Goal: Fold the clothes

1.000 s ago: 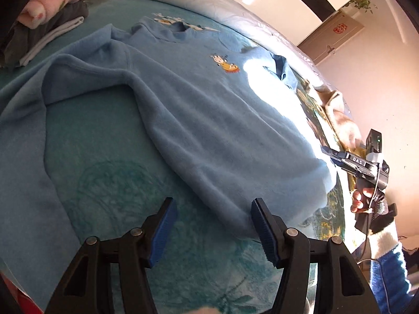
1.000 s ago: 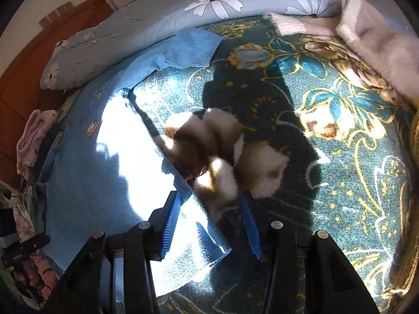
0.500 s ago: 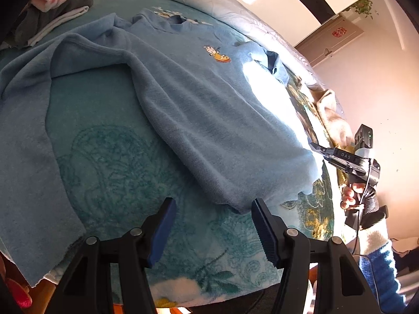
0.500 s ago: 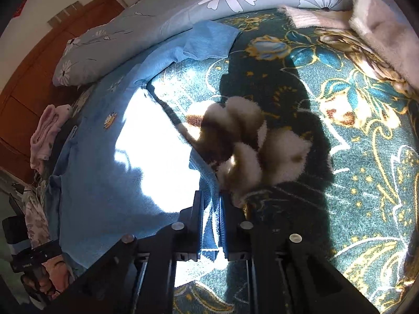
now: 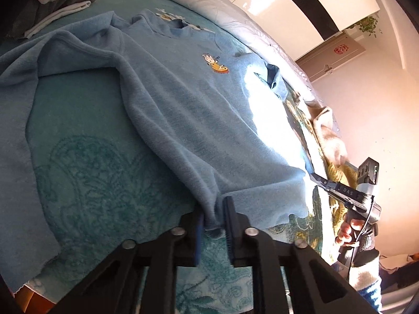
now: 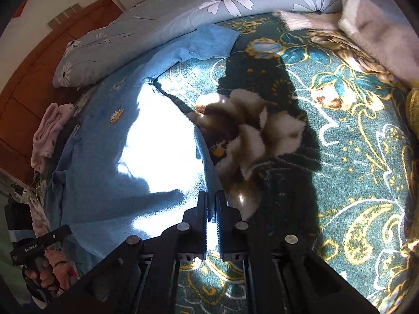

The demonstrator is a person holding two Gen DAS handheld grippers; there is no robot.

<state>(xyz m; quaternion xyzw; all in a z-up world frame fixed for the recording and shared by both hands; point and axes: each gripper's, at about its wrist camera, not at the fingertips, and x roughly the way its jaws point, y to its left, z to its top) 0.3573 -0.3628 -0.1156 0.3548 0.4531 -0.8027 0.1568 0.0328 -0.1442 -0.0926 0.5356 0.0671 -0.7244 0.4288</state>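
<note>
Both grippers, left gripper (image 5: 213, 217) and right gripper (image 6: 211, 209), have just closed, pinching the hem corners of the blue sweatshirt (image 5: 183, 110): soft, light fleece, likely to sag.

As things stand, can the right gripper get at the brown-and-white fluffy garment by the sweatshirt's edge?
Probably not yet. The right gripper has just closed its jaws on the light blue sweatshirt hem. The brown-and-white fluffy garment lies uncovered just ahead, but the jaws are occupied.
</note>
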